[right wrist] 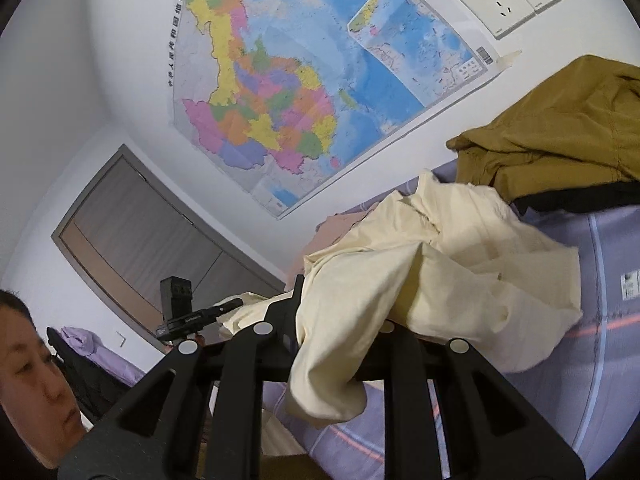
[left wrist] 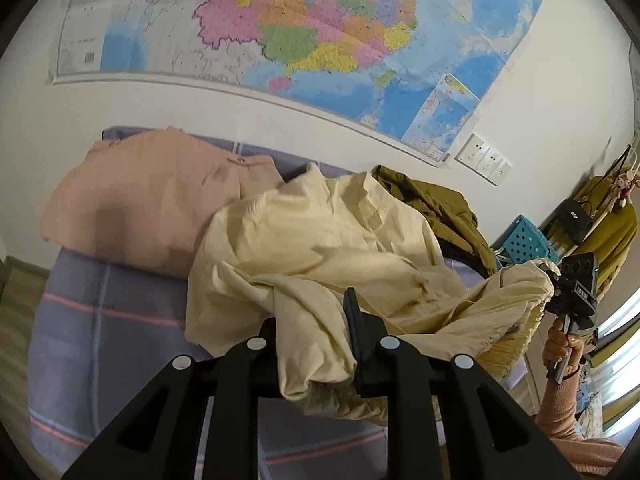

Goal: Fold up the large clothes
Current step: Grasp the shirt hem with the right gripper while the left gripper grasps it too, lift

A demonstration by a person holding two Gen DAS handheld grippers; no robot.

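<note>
A pale yellow shirt lies crumpled on the bed and is lifted at two places. My left gripper is shut on a bunch of its cloth, which hangs between the fingers. My right gripper is shut on another part of the same shirt, with cloth draped over the fingers. The right gripper also shows in the left wrist view, holding the shirt's far end at the right. The left gripper shows in the right wrist view at the left.
A blue-grey bedsheet with pink stripes covers the bed. A pink garment lies at the back left. An olive-brown garment lies behind the shirt. A wall map, sockets and a teal basket are beyond.
</note>
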